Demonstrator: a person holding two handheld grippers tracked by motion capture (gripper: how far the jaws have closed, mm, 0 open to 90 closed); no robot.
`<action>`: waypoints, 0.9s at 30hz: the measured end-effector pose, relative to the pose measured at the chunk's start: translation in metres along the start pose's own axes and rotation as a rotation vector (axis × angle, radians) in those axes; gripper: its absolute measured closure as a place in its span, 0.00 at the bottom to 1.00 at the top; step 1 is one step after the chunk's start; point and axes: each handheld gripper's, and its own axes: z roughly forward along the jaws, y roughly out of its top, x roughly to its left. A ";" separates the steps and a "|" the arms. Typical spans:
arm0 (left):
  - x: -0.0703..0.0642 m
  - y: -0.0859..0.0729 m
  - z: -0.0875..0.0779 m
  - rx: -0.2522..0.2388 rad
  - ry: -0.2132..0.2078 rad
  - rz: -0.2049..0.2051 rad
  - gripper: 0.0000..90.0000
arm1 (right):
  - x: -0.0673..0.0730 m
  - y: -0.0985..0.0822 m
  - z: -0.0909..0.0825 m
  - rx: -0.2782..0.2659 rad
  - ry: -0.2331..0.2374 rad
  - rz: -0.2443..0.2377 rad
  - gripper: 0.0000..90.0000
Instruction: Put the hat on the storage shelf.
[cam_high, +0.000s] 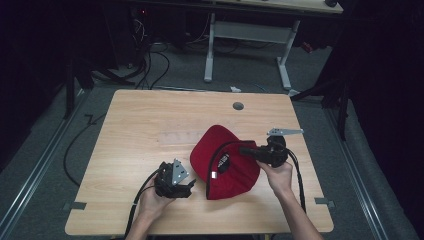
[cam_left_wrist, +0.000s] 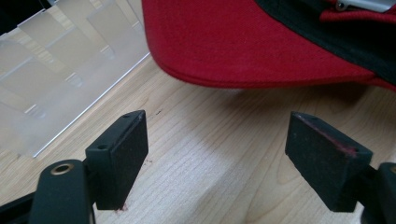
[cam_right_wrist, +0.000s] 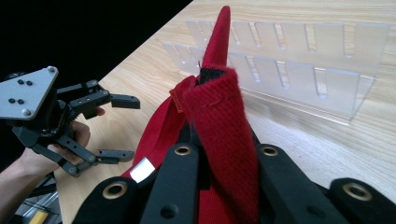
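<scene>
on the pale wooden table (cam_high: 135, 115), a red fabric baseball cap (cam_high: 227, 162) lies upside down near the front edge, pinched at one side and awaited at the other.

at the left, the left gripper (cam_high: 189, 186) rests low on the wood with its jaws spread wide and nothing between them; in the left gripper view the cap's red brim (cam_left_wrist: 243, 46) lies just ahead of the foam pads (cam_left_wrist: 128, 154), so it looks lined up to take that edge. past the brim sits a clear plastic slotted rack (cam_right_wrist: 299, 60), probably where the cap is meant to go. at the right, the right gripper (cam_right_wrist: 224, 154) is clenched on the cap's red back strap (cam_right_wrist: 219, 116), which stands up between its jaws, likely to steady the cap until both sides are held.
</scene>
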 end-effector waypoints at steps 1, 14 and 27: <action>-0.001 0.000 0.000 -0.001 0.000 0.001 0.24 | 0.000 0.001 0.001 0.000 0.006 0.000 0.94; -0.010 0.004 0.008 -0.020 0.008 0.042 0.22 | 0.003 0.011 0.013 0.002 0.054 0.022 0.94; -0.014 -0.002 0.011 -0.010 0.032 0.086 0.22 | 0.003 0.016 0.021 0.011 0.085 0.047 0.94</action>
